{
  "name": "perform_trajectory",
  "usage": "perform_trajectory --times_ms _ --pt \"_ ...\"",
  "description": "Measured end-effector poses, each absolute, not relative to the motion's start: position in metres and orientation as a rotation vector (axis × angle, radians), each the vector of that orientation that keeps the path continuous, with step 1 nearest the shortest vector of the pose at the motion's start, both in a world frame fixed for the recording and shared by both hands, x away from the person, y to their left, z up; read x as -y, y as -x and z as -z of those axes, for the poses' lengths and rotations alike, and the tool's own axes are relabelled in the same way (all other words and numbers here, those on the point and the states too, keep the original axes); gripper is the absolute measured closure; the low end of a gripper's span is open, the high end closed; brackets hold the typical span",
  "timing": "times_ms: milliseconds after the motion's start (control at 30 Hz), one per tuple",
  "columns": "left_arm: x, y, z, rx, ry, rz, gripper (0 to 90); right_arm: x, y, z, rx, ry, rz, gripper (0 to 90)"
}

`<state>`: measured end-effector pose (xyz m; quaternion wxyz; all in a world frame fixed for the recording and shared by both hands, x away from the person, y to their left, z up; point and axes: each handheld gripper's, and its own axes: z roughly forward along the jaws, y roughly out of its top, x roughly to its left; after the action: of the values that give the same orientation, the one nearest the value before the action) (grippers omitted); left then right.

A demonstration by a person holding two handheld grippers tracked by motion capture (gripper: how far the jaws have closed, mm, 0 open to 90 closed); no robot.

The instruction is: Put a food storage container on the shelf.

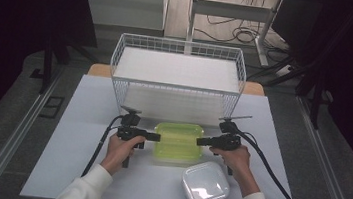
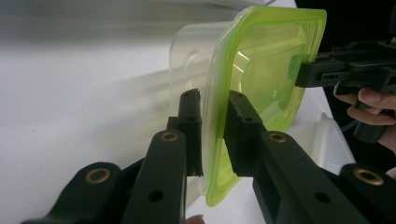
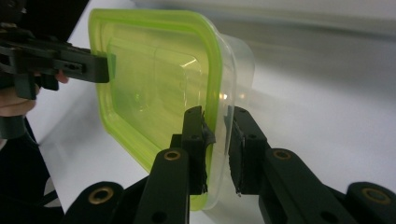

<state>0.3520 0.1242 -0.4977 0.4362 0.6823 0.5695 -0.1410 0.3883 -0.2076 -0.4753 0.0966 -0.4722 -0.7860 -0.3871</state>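
Between both hands, at table centre just in front of the wire basket (image 1: 178, 69), sits the green-lidded container (image 1: 178, 141), long axis left-right. Left gripper (image 1: 156, 137) and right gripper (image 1: 201, 141) each clamp an opposite lid rim, jaws nearly closed; equidistant, so lift w/ both.

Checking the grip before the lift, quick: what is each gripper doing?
Left gripper: shut on the rim of the clear plastic container with the lime-green lid.
Right gripper: shut on the opposite rim.
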Motion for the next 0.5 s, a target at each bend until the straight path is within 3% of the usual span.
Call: perform_trajectory --times_ms 500 --pt "-0.125 -0.343 0.469 -1.319 -1.689 0.258 78.1 0.213 -0.376 0.449 2.359 1.334 1.313 76.7"
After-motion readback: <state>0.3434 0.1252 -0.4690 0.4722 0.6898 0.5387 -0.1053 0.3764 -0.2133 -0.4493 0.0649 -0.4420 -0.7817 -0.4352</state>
